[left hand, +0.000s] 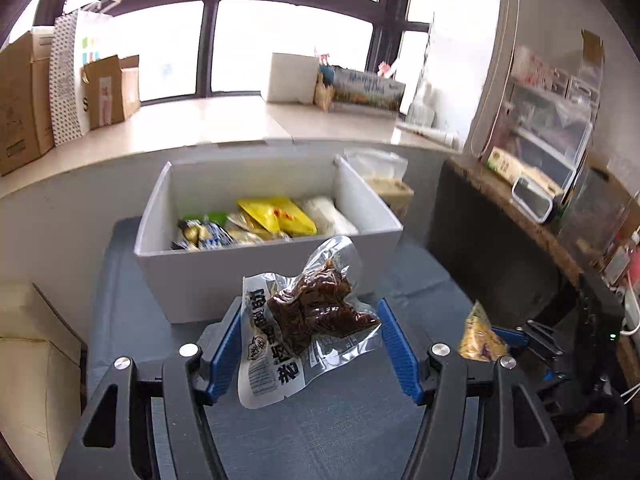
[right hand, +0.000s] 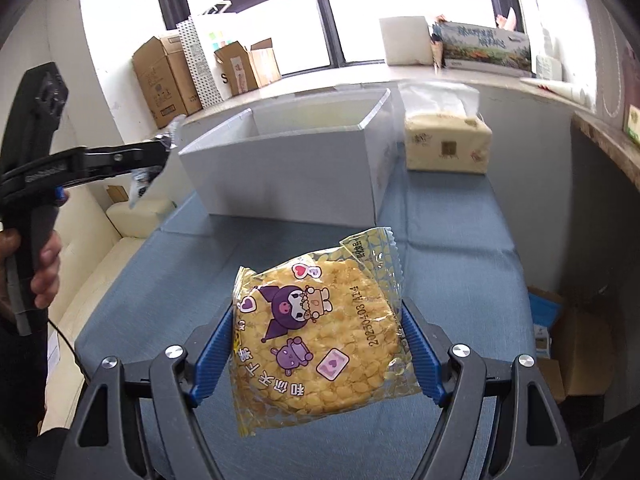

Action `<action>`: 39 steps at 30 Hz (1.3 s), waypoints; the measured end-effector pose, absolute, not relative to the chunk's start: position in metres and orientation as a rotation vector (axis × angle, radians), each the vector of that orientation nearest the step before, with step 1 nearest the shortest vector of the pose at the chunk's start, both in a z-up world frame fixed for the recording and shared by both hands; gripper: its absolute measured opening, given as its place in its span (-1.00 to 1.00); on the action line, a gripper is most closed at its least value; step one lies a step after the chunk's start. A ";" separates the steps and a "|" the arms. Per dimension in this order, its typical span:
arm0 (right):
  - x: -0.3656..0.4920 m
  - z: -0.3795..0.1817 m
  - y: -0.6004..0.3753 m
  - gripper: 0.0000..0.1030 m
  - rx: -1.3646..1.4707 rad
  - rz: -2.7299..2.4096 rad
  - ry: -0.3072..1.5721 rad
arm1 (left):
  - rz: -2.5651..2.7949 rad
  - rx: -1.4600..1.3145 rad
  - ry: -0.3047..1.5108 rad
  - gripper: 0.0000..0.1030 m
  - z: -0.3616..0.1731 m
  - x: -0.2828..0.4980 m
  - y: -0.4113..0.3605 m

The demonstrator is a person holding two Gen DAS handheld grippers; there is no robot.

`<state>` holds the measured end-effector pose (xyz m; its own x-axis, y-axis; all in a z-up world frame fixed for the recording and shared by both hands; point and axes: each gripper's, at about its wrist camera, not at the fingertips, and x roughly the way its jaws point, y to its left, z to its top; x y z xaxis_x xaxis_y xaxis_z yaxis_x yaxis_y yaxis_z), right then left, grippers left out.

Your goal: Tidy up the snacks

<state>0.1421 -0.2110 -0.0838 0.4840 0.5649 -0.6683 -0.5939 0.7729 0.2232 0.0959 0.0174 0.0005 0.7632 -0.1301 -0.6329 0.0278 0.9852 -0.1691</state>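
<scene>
Blue-clothed table [right hand: 460, 240] (window [left hand: 292, 40] behind)

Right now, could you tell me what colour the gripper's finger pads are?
Blue, ribbed finger pads; clearest in the right wrist view.

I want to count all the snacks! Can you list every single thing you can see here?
White box: one, white, at the table's back, snack packs inside.
Brown snack pouch: one, clear with dark brown food, in the left gripper.
Corn cake pack: one, yellow with purple cartoon, in the right gripper.
Tissue pack: one, cream, right of the box.
Table: one, blue-grey.
Cardboard boxes: several, brown, on the window ledge.
Left gripper: black, blue pads.
Right gripper: black, blue pads.
</scene>
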 end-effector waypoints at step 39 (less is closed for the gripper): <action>0.335 -0.022 -0.084 1.00 -0.144 0.597 0.778 | 0.153 -0.026 0.629 1.00 0.038 0.235 0.107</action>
